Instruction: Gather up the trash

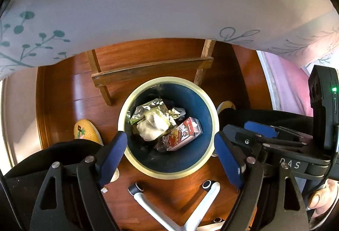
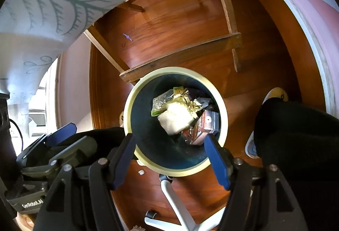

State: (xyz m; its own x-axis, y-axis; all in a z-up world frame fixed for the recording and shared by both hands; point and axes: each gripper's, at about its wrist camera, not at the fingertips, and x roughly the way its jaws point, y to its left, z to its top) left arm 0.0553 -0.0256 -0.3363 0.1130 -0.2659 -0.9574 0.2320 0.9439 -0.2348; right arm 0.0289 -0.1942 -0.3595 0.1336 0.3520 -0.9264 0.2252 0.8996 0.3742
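Note:
A dark blue trash bin with a cream rim (image 1: pixel 169 79) (image 2: pixel 175 70) stands on the wooden floor. Inside lie a crumpled foil wrapper (image 1: pixel 148 110) (image 2: pixel 165 99), a white paper wad (image 1: pixel 152 127) (image 2: pixel 175 120) and a red drink carton (image 1: pixel 184 135) (image 2: pixel 203 127). My left gripper (image 1: pixel 170 137) hangs above the bin's mouth, open, with nothing between its blue pads. My right gripper (image 2: pixel 169 137) is also over the bin, pointing down into it, open and holding nothing.
A table's wooden legs and crossbar (image 1: pixel 152 70) (image 2: pixel 180 55) stand just beyond the bin, under a leaf-print cloth (image 1: pixel 148 8). A white chair base (image 1: pixel 199 205) (image 2: pixel 175 199) lies on the near side. The person's yellow slippers (image 1: pixel 84 131) (image 2: pixel 275 94) flank the bin.

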